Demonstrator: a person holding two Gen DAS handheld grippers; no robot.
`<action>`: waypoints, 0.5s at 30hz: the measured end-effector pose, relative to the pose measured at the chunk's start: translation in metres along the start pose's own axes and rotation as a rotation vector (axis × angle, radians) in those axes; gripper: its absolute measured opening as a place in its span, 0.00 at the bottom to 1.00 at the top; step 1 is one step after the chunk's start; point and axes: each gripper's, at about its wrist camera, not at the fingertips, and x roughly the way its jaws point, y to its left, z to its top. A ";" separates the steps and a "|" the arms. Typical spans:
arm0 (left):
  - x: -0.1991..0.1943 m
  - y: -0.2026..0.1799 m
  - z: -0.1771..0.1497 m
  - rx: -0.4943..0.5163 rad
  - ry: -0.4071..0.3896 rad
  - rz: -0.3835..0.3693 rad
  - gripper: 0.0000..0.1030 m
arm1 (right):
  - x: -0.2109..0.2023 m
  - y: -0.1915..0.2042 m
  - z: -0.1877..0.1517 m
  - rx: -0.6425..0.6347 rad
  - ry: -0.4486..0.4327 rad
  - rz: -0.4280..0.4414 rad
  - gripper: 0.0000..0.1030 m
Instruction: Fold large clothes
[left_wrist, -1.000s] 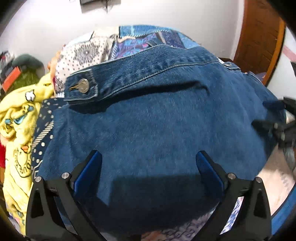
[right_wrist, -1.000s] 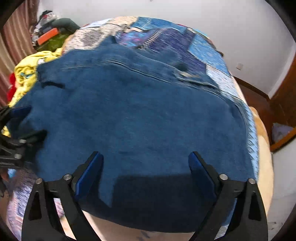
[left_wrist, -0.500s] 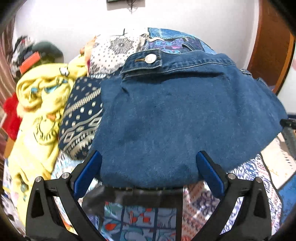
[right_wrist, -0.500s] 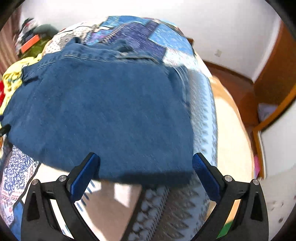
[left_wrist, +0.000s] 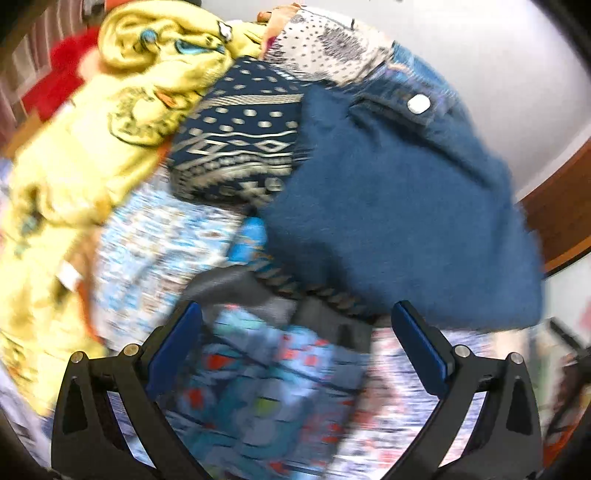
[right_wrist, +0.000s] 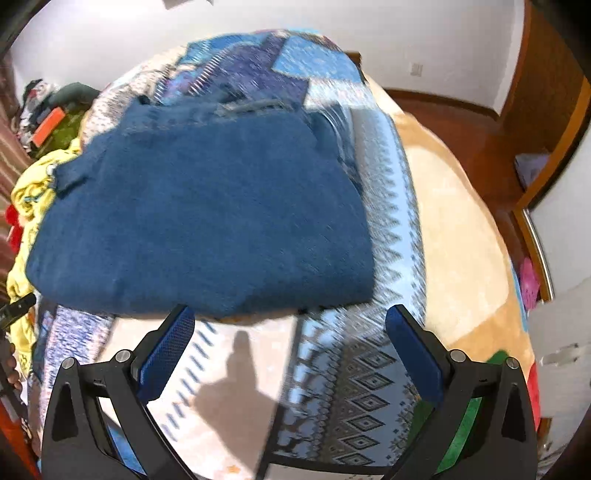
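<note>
A folded dark blue denim garment (right_wrist: 207, 221) lies flat on the patchwork bedspread (right_wrist: 369, 387); in the left wrist view the denim (left_wrist: 399, 206) sits at the right, its metal button (left_wrist: 419, 103) near the top. My left gripper (left_wrist: 295, 343) is open and empty, held above the bedspread just short of the denim's near edge. My right gripper (right_wrist: 290, 341) is open and empty, just short of the denim's near edge.
A yellow printed garment (left_wrist: 92, 155) and a navy patterned garment (left_wrist: 236, 147) are heaped left of the denim. A beige blanket (right_wrist: 454, 229) covers the bed's right side. Wooden furniture (right_wrist: 546, 85) and a white wall (right_wrist: 110, 48) stand beyond.
Both grippers have pulled back from over the denim, which now lies folded and free of them. The left view has swung left toward the pile of clothes.
</note>
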 end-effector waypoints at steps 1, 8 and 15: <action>0.000 -0.001 0.000 -0.031 0.009 -0.058 1.00 | -0.003 0.006 0.003 -0.003 -0.015 0.017 1.00; 0.044 0.002 -0.001 -0.279 0.126 -0.385 1.00 | 0.005 0.032 0.008 -0.022 -0.027 0.100 1.00; 0.068 0.002 0.017 -0.352 0.086 -0.531 0.92 | 0.021 0.039 0.000 -0.052 0.018 0.090 1.00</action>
